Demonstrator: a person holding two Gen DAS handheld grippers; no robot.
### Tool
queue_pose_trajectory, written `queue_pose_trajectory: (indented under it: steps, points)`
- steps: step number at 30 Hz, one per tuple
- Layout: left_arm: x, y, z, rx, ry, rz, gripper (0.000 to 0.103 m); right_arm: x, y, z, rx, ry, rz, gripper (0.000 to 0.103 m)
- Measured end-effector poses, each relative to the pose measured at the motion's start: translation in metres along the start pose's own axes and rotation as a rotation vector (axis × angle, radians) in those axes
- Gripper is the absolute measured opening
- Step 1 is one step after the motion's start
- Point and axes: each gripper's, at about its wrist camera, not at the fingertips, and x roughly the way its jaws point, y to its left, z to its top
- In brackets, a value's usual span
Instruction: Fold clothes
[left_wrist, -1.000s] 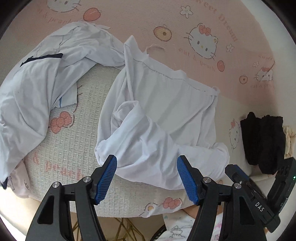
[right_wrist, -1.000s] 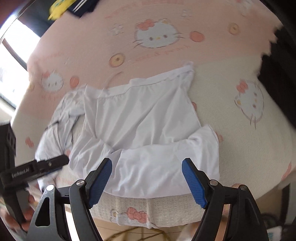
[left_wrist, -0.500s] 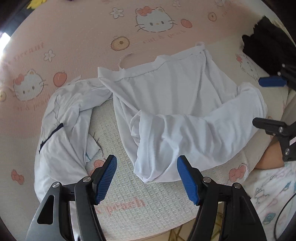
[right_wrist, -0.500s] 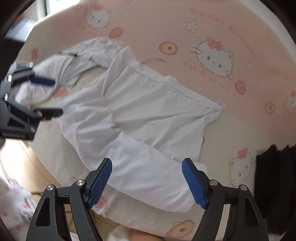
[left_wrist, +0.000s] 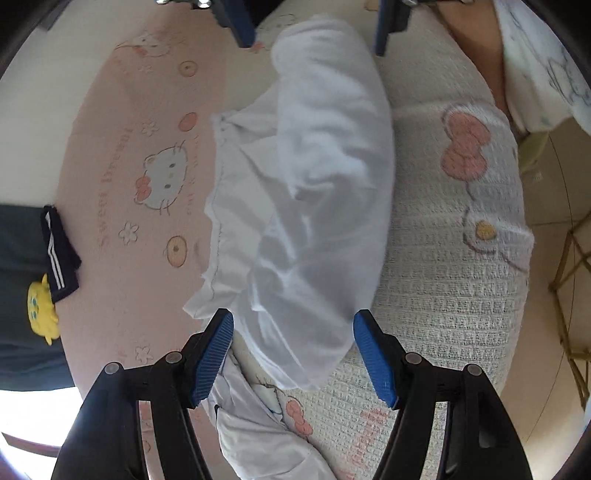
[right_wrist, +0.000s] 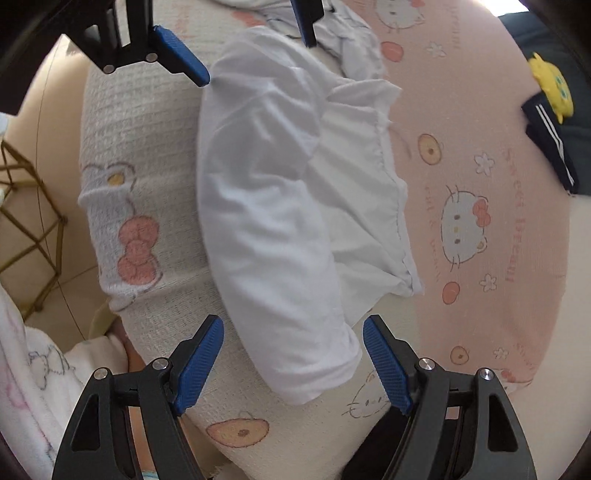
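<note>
The left gripper (left_wrist: 293, 354) and the right gripper (right_wrist: 293, 363) face each other from opposite ends of a white garment (left_wrist: 314, 206) that lies on the bed (left_wrist: 454, 295). Both stand wide open, blue pads well apart, and neither has hold of anything — the near end of the cloth sits between the fingers of each, but no pad presses on it.

The garment is partly folded: a long, rounded fold runs along its length over a flatter layer whose gathered, stitched edge points toward the pink part of the cover (right_wrist: 480, 184). It straddles the line between that pink cartoon-cat print and a cream waffle-knit part with pink bows.

A second pale garment (left_wrist: 258, 435) lies crumpled just beside it at the left gripper's end, partly under the left finger. A dark garment (right_wrist: 550, 140) with white stripes and a yellow toy (right_wrist: 552, 85) sit well apart at the far edge of the pink area. A patterned sleeve (left_wrist: 546, 62) shows near the bed's edge
</note>
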Motion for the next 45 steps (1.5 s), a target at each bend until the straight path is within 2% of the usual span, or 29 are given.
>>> queue_pose_trajectory:
  steps: [3, 6, 9, 12, 15, 17, 18, 20, 23, 26, 28, 31, 33, 36, 38, 39, 40, 42, 43, 45]
  points:
    - [0.012, -0.01, -0.002, 0.051, 0.033, -0.035, 0.066, 0.005, 0.014, -0.002, -0.082, 0.019, -0.028, 0.078]
    - [0.01, -0.006, -0.002, 0.055, 0.011, -0.041, 0.066, 0.011, 0.021, -0.004, -0.118, 0.029, -0.04, 0.078]
    - [0.015, 0.002, 0.001, 0.046, 0.005, 0.006, 0.066, 0.024, 0.025, -0.009, -0.134, 0.058, -0.043, 0.078]
    - [0.025, 0.004, 0.004, 0.07, 0.009, 0.027, 0.07, 0.041, 0.032, -0.014, -0.174, 0.099, -0.091, 0.078]
    - [0.029, -0.004, 0.003, 0.166, -0.022, 0.078, 0.078, 0.053, 0.039, -0.02, -0.233, 0.118, -0.157, 0.078]
    - [0.025, -0.012, 0.0, 0.253, -0.051, 0.148, 0.079, 0.054, 0.036, -0.02, -0.208, 0.113, -0.152, 0.078]
    - [0.022, -0.014, -0.002, 0.279, -0.065, 0.16, 0.079, 0.055, 0.035, -0.02, -0.196, 0.11, -0.15, 0.078]
    - [0.016, -0.016, -0.005, 0.284, -0.069, 0.094, 0.079, 0.056, 0.032, -0.021, -0.171, 0.105, -0.145, 0.078]
    - [0.015, -0.013, -0.004, 0.229, -0.049, -0.027, 0.079, 0.058, 0.027, -0.021, -0.133, 0.097, -0.137, 0.078]
    - [0.026, -0.009, 0.003, 0.179, -0.029, 0.042, 0.079, 0.06, 0.024, -0.02, -0.118, 0.08, -0.137, 0.078]
    - [0.033, 0.002, 0.008, 0.092, -0.01, -0.004, 0.079, 0.063, 0.032, -0.02, -0.157, 0.063, -0.171, 0.079]
    - [0.041, 0.013, 0.018, 0.006, 0.013, -0.046, 0.079, 0.063, 0.044, -0.021, -0.235, 0.04, -0.27, 0.085]
    - [0.044, 0.013, 0.024, 0.016, 0.002, -0.012, 0.079, 0.063, 0.053, -0.021, -0.28, 0.029, -0.325, 0.085]
    - [0.047, 0.007, 0.03, 0.081, -0.016, 0.027, 0.08, 0.063, 0.056, -0.023, -0.294, 0.016, -0.355, 0.085]
    - [0.048, -0.004, 0.026, 0.177, -0.075, 0.153, 0.093, 0.064, 0.055, -0.023, -0.29, 0.016, -0.394, 0.085]
    - [0.048, -0.013, 0.019, 0.239, -0.108, 0.235, 0.103, 0.067, 0.056, -0.024, -0.308, 0.023, -0.439, 0.085]
    - [0.048, -0.025, 0.011, 0.323, -0.143, 0.317, 0.103, 0.072, 0.057, -0.025, -0.334, 0.042, -0.464, 0.085]
    - [0.041, -0.034, 0.003, 0.383, -0.21, 0.383, 0.103, 0.079, 0.056, -0.027, -0.351, 0.05, -0.48, 0.085]
    - [0.041, -0.034, 0.003, 0.376, -0.203, 0.38, 0.103, 0.08, 0.055, -0.027, -0.342, 0.042, -0.472, 0.085]
    - [0.047, -0.023, 0.009, 0.317, -0.141, 0.31, 0.103, 0.078, 0.046, -0.028, -0.283, 0.038, -0.431, 0.085]
